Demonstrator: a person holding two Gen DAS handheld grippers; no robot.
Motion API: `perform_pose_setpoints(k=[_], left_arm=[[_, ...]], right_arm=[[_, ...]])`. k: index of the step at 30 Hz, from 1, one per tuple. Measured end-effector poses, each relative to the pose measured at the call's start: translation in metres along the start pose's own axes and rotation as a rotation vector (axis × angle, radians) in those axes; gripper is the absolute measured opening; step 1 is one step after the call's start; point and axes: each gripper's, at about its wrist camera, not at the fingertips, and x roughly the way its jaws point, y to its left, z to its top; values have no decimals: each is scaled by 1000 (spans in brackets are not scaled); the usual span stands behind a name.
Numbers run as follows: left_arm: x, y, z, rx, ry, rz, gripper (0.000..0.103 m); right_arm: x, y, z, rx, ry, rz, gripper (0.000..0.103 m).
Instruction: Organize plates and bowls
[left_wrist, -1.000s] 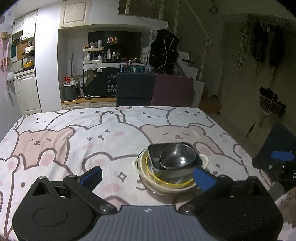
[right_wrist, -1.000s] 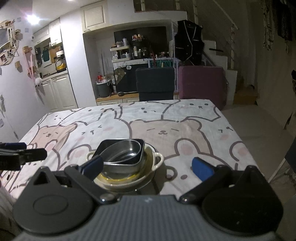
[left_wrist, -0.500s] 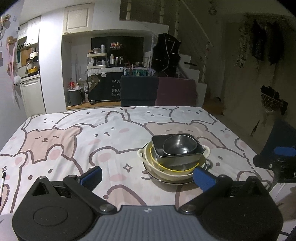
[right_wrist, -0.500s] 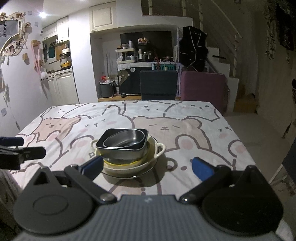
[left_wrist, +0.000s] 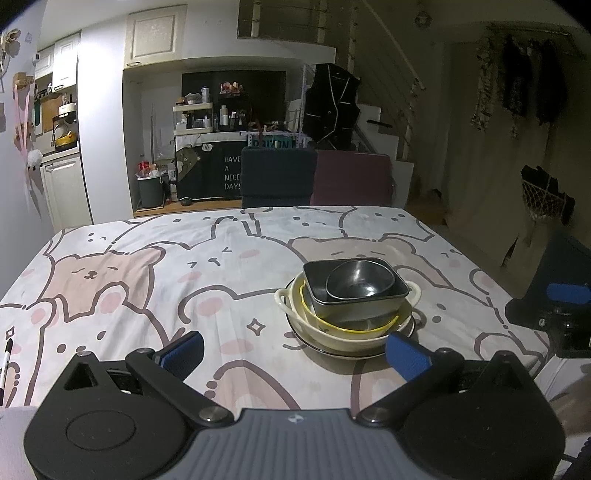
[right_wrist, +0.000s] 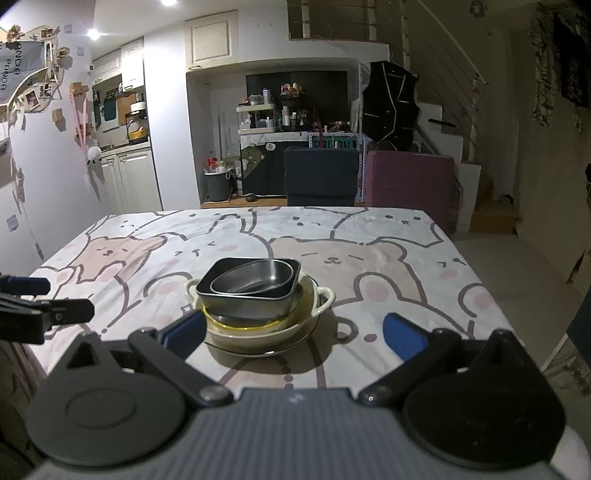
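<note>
Behind the bench (left_wrist: 122, 295) with its bear-print cloth there's a dark chair (left_wrist: 279, 176) and a purple one (left_wrist: 351, 178) side by side at the far edge, a grey bin (left_wrist: 150, 190) on the floor further back, and a black panel reading "HAVE A NICE DAY!" next to it. Some kind of pen (left_wrist: 6, 356) lies at the near left edge of the cloth in the left view. Nothing sits between the grippers and the dishes, the cloth around them is bare.

All the tableware is in one stack near the front middle of the bench: a dark-rimmed plate (left_wrist: 334, 350) at the bottom, a cream bowl with two handles (left_wrist: 343, 334) on it, something yellow-rimmed inside that, then a dark square dish (left_wrist: 356, 308), and a round metal bowl (left_wrist: 358, 282) nested on top.

From the left hand-held gripper (left_wrist: 293, 354) the stack sits just ahead and a bit right, close to the right blue pad. From the right hand-held gripper (right_wrist: 295, 334) it's ahead and slightly left, with the left pad looking like it overlaps the plate's edge, can't tell if it actually touches.

Both have their fingers spread wide with nothing between them, neither holding anything. Each gripper also shows up at the edge of the other's view, off to the side of the bench.
</note>
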Motion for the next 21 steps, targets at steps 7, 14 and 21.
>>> perform_pose_setpoints(k=[7,14,21], left_arm=[[0,0,0,1,1,-2,103],[1,0,0,-1,1,-3,103],[1,0,0,-1,1,-3,103]], right_arm=[[-1,1,-1,1,-7,-2,103],[-1,1,-2,4,-11,-3,102],[-1,1,-2,5,-12,-2,103]])
